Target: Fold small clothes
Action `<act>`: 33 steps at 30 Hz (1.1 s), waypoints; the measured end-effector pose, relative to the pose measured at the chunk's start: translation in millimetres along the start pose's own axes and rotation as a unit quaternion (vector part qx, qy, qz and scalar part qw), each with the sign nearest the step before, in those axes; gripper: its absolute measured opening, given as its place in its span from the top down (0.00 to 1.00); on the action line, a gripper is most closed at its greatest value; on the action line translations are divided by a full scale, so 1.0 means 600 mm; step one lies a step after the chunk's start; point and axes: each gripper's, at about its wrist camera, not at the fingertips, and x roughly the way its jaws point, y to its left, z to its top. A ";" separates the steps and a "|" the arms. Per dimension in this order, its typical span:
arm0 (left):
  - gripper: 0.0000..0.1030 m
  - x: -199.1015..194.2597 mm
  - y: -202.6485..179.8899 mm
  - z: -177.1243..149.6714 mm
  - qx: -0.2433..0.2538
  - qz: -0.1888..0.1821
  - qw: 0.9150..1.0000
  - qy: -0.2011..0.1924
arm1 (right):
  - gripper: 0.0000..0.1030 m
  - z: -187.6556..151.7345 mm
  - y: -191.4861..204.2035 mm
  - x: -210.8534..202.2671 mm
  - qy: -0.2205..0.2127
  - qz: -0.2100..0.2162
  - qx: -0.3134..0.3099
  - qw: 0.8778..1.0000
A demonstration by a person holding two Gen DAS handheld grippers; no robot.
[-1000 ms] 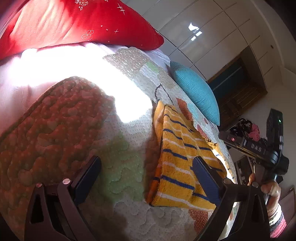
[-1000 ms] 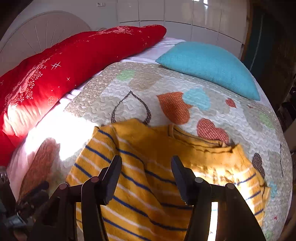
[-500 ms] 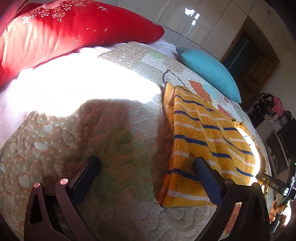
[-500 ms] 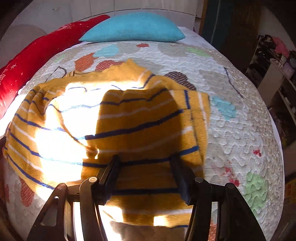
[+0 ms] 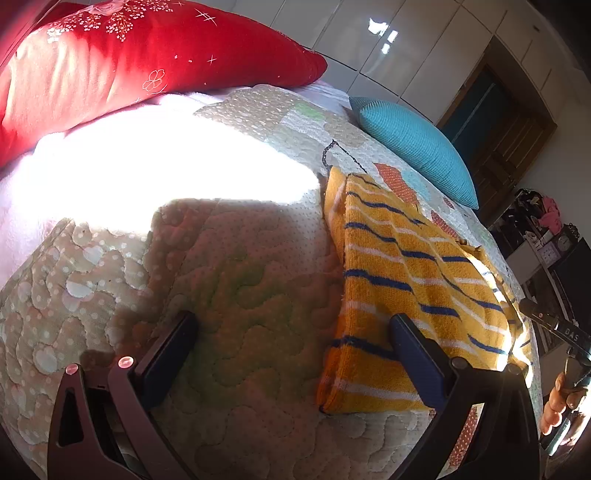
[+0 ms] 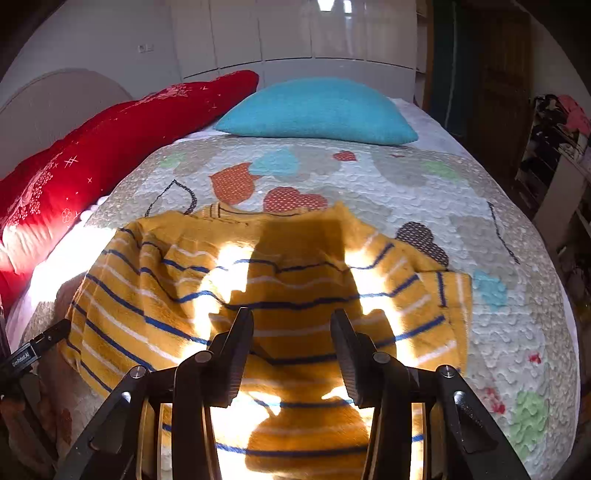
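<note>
While a long red pillow point(image 6: 92, 155) lines the far left edge of the bed and a teal cushion point(image 6: 317, 110) sits at its far end, nothing lies on or against the yellow striped sweater point(image 6: 258, 288), which is spread flat on the quilt point(image 6: 480, 206) with one sleeve folded over its front. Hard sunlight and the tools' shadows fall across the knit. The right gripper point(image 6: 291, 339) hangs low over the sweater's near part, its jaws at a middling gap and closing, with cloth below and between them but not pinched. The left gripper point(image 5: 291, 350) stands wide apart, one finger over bare quilt, the other over the sweater's left edge, gripping nothing. Glossy white cupboard doors point(image 6: 295, 33) back the bed, and a cluttered shelf point(image 6: 554, 147) stands at the right
</note>
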 end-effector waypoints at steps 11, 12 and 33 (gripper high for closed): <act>0.01 -0.003 0.009 0.001 -0.009 -0.015 1.000 -0.003 | 0.48 0.013 -0.080 0.034 0.015 -0.013 0.098 0.995; 0.01 -0.003 0.009 0.001 -0.009 -0.015 1.000 -0.003 | 0.47 -0.002 -0.079 0.013 0.011 -0.008 0.088 0.996; 0.00 0.019 -0.010 0.048 -0.022 -0.055 0.995 0.078 | 0.31 -0.184 -0.053 -0.067 -0.021 0.060 0.007 0.998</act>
